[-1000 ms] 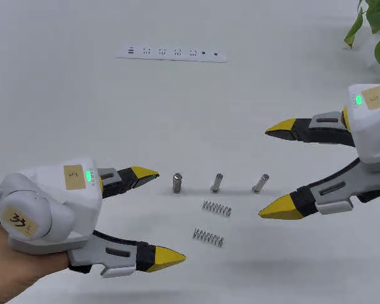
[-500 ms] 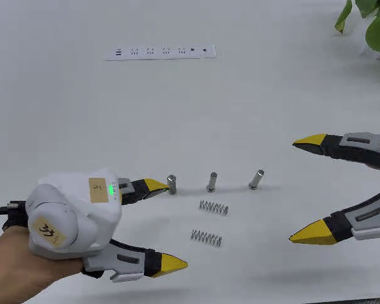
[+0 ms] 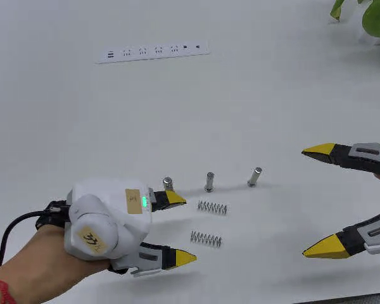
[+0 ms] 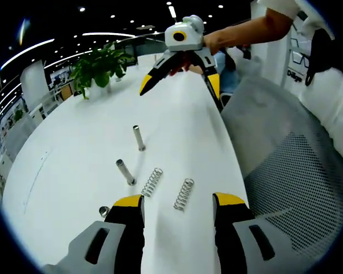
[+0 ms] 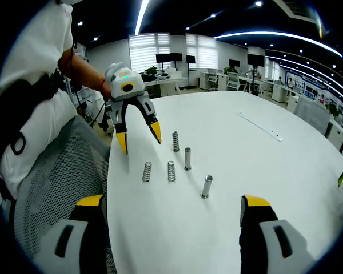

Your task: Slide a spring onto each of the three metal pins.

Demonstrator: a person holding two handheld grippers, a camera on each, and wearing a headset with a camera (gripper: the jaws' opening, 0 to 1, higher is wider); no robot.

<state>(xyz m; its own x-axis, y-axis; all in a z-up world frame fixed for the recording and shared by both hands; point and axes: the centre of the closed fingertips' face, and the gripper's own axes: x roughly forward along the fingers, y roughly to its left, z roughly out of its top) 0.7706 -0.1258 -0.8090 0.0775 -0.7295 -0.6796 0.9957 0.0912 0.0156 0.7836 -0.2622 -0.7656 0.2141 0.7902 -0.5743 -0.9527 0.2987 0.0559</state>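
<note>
Right, quick read. Vs a sec ago the left gripper (image 3: 182, 228) has pushed fwd along the near edge of the bench (image 3: 285, 88). Its far tip was short of the sprung pin (image 3: 168, 183); now it sits just beside and past it, jaws apart, holding nothing. The near spring (image 3: 206, 238) and far spring (image 3: 212, 207) lie loose just ahead of the tips, w/ the near spring about lined up btwn the jaws in the left gripper view. The right gripper (image 3: 316, 200) has backed off toward the bench's right edge, jaws wide apart, empty, now well apart from the right pin (image 3: 255, 176) it was near. Pins and springs haven't moved; the framing shift is the headset.

Status: 1 of 3 done, i.e. the sprung pin at the left end of the row carries its coil (clear in the right gripper view). The middle pin (image 3: 209, 181) and right pin stand bare. The row sits toward the near edge; a power strip (image 3: 152, 50) lies well back toward the far edge.

Meaning, prob.: left gripper is going for spring no. 2, likely the near spring, while the right gripper clears room. A thin coil lying flat could roll or skid when pinched.
</note>
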